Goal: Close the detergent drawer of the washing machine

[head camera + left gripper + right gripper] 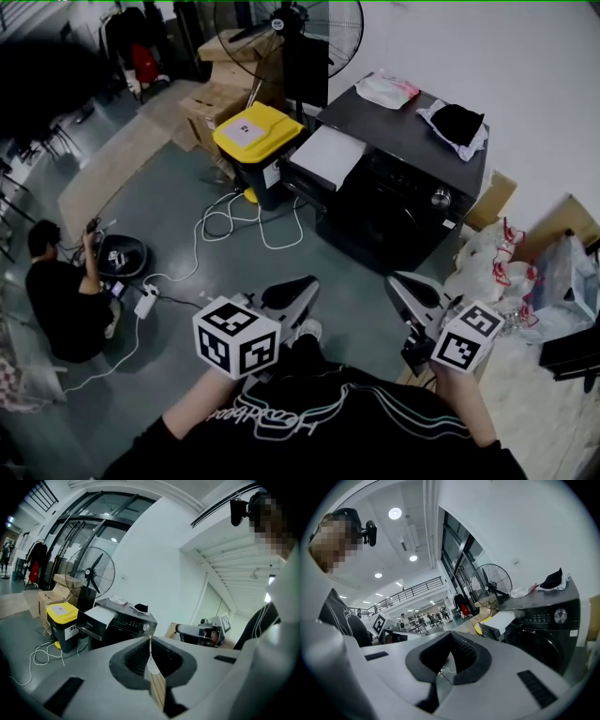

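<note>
A black front-loading washing machine (398, 192) stands across the floor, a good distance ahead of me. Its detergent drawer (325, 157) sticks out at the upper left corner, its pale top showing. The left gripper view shows the machine (126, 620) and the drawer (97, 617) far off, and the right gripper view shows the same machine (543, 632) and drawer (502, 619). My left gripper (305, 286) and right gripper (398, 284) are held low, close to my body. Both are shut with nothing between the jaws, and neither touches the machine.
A yellow-lidded bin (256, 139) stands just left of the drawer, with a large fan (291, 37) and cardboard boxes (211, 103) behind. White cables (234, 220) lie on the floor. A person (56, 300) sits at the left. Plastic bags (502, 267) are at the right. Clothes (457, 124) lie on the machine.
</note>
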The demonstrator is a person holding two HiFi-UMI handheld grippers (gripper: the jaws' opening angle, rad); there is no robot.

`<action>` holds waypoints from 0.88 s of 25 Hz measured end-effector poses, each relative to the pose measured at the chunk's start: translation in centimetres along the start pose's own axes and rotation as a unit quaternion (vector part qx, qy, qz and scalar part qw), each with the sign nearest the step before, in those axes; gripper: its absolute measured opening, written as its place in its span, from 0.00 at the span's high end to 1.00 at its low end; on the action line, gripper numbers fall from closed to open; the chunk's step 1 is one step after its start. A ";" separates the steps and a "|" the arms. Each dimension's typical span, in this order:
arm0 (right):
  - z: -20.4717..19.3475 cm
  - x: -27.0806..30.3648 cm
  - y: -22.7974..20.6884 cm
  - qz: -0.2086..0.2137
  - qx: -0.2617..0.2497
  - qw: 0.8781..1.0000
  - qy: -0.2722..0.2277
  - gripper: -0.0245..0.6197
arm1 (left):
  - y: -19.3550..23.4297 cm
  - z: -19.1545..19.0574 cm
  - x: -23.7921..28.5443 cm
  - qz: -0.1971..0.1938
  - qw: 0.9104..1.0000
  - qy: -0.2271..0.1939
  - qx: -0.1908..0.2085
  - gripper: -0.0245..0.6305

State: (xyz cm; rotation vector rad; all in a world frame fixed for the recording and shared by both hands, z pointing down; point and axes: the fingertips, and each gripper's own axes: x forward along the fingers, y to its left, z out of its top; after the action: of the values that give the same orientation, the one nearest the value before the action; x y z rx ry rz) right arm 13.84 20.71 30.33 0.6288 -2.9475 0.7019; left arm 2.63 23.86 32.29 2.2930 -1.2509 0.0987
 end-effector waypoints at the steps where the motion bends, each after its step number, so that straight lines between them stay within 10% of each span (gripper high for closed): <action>1: 0.4 1.1 -0.8 -0.003 0.002 1.000 0.001 0.92 | 1.1 0.5 0.7 -0.001 1.000 0.006 0.000 0.91; 22: 4.5 15.4 -15.9 -0.097 0.080 0.992 -0.002 0.92 | 22.8 6.4 13.4 0.011 0.997 0.071 -0.013 0.91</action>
State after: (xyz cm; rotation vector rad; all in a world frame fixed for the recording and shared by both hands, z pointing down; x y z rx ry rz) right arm 6.25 -0.05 35.16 0.9141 -2.8022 0.9214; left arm -9.16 0.61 40.18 2.2078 -1.1972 0.2473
